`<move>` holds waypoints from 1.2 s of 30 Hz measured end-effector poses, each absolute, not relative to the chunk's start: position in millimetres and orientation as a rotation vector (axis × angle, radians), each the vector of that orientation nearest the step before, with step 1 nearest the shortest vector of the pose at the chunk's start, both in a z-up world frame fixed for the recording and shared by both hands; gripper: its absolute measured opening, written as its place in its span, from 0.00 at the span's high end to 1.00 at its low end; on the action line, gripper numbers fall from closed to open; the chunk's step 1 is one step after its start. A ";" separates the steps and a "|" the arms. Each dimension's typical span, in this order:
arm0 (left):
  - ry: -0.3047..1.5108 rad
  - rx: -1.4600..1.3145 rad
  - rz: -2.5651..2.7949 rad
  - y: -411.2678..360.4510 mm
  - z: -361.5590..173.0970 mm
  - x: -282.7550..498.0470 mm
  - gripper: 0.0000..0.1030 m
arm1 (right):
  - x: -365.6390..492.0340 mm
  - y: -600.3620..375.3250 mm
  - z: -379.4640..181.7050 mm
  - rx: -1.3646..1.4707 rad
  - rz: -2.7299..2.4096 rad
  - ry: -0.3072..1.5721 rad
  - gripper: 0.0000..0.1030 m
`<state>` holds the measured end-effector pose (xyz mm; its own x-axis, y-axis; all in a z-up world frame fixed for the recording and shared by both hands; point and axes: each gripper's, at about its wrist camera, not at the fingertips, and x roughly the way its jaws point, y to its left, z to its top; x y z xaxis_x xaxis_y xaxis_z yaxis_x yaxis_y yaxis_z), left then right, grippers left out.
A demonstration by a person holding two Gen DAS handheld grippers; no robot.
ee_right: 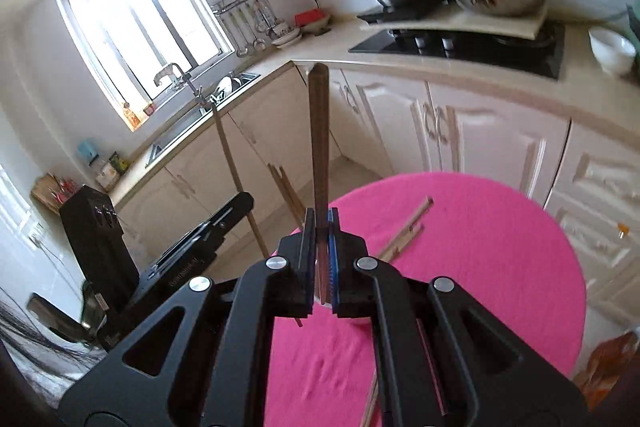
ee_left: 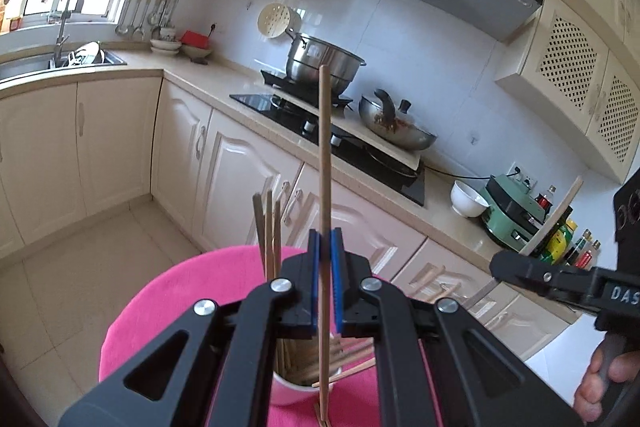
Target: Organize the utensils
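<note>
My left gripper (ee_left: 327,239) is shut on a long wooden chopstick (ee_left: 325,155) that stands upright, its lower end reaching past a white cup (ee_left: 298,389) full of chopsticks on the pink round table (ee_left: 168,291). My right gripper (ee_right: 321,217) is shut on a flat metal utensil handle (ee_right: 320,131) that points up; it also shows in the left wrist view (ee_left: 516,269) at the right, holding the utensil (ee_left: 556,215) tilted. The left gripper (ee_right: 236,205) with its chopstick (ee_right: 236,167) shows at the left of the right wrist view.
Loose chopsticks (ee_right: 406,231) lie on the pink table (ee_right: 480,247). More chopsticks (ee_left: 269,227) stick up from the cup. Behind are cream cabinets (ee_left: 224,163), a stove (ee_left: 332,131) with a steel pot (ee_left: 320,63) and a wok (ee_left: 394,127), and a sink (ee_left: 60,61).
</note>
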<state>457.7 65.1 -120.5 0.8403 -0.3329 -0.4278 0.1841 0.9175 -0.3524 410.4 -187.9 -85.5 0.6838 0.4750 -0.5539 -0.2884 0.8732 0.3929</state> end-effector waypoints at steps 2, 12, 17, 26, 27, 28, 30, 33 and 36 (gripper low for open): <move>0.487 -0.298 -0.267 63.4 -119.9 464.7 0.95 | 417.6 -182.9 -84.7 0.262 0.428 0.692 0.95; 0.460 -0.258 -0.251 60.4 -133.2 487.2 0.94 | 431.7 -167.4 -111.5 0.200 0.414 0.771 0.95; 0.515 -0.237 -0.253 55.8 -157.8 489.3 0.94 | 433.7 -158.0 -125.2 0.152 0.398 0.804 0.95; 0.632 -0.263 -0.273 61.2 -181.9 482.7 0.94 | 435.0 -143.1 -156.0 0.093 0.372 0.874 0.94; 0.645 -0.267 -0.278 61.7 -183.3 481.0 0.94 | 434.9 -141.5 -158.1 0.089 0.373 0.878 0.94; 0.656 -0.267 -0.278 61.9 -184.5 478.8 0.93 | 434.6 -139.7 -159.9 0.084 0.371 0.879 0.94; 0.674 -0.265 -0.279 61.8 -186.6 474.2 0.80 | 434.4 -136.5 -164.3 0.071 0.371 0.883 0.94; 0.696 -0.261 -0.279 60.9 -187.6 467.3 0.79 | 434.2 -134.9 -167.7 0.075 0.369 0.881 0.94; 0.720 -0.255 -0.270 60.6 -186.8 462.1 0.76 | 433.4 -133.0 -168.6 0.067 0.373 0.877 0.94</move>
